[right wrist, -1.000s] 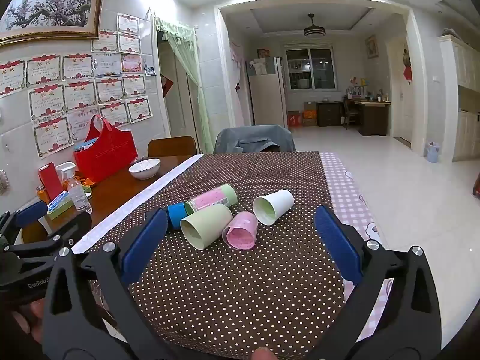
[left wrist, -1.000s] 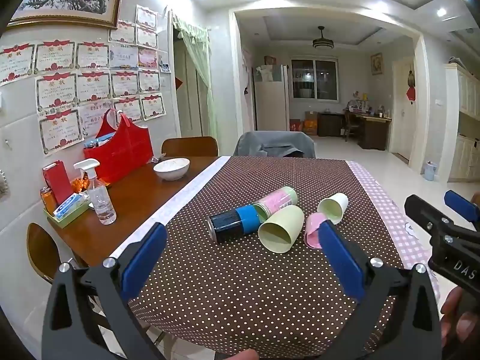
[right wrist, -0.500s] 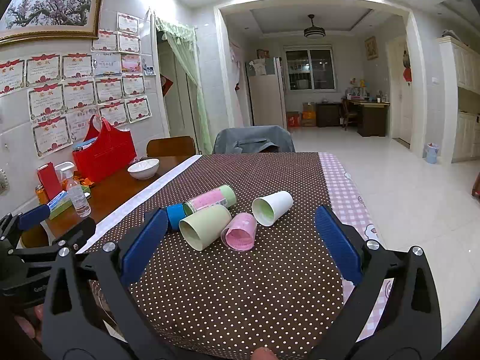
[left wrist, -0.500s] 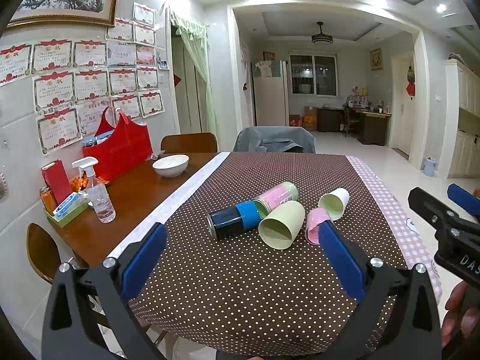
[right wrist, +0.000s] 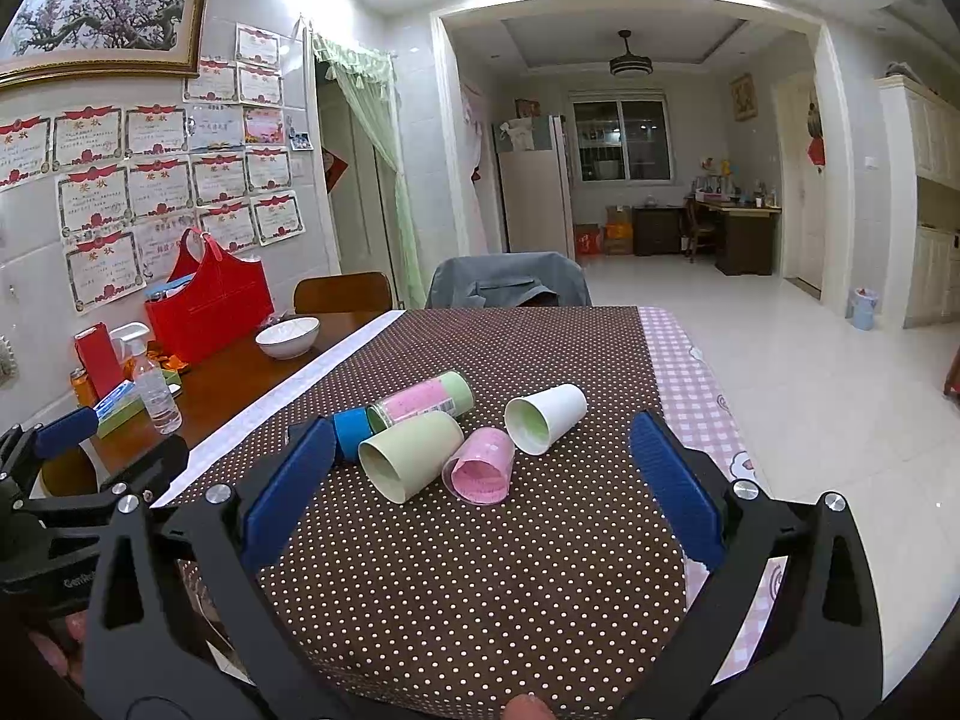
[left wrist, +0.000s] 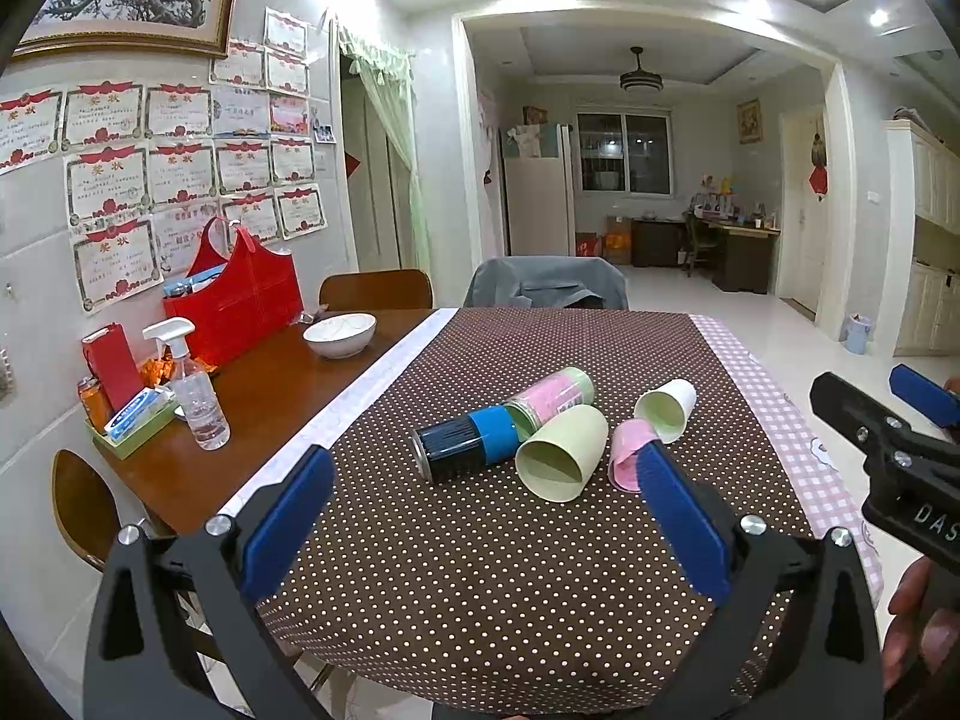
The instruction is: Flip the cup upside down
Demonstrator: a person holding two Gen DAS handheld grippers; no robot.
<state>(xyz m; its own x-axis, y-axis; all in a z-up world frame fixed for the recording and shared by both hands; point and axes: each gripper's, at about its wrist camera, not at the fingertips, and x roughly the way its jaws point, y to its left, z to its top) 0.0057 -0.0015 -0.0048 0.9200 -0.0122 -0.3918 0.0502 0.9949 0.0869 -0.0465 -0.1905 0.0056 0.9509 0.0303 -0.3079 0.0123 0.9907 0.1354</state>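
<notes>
Three cups lie on their sides on the brown dotted tablecloth (left wrist: 480,570): a pale green cup (left wrist: 561,451) (right wrist: 411,455), a pink cup (left wrist: 627,455) (right wrist: 482,465) and a white cup (left wrist: 666,410) (right wrist: 545,417). Their mouths face me. My left gripper (left wrist: 486,516) is open and empty, short of the cups. My right gripper (right wrist: 474,498) is open and empty, also short of them. The right gripper also shows in the left wrist view (left wrist: 894,432), and the left gripper in the right wrist view (right wrist: 78,462).
A dark can with a blue band (left wrist: 465,443) and a pink and green tube (left wrist: 549,393) lie just behind the cups. On the bare wood at the left are a white bowl (left wrist: 339,334), a spray bottle (left wrist: 192,387) and a red bag (left wrist: 237,300). Chairs stand at the far edge.
Both grippers have shifted slightly; the cups sit a little lower and nearer in both views. Nothing on the table has moved.
</notes>
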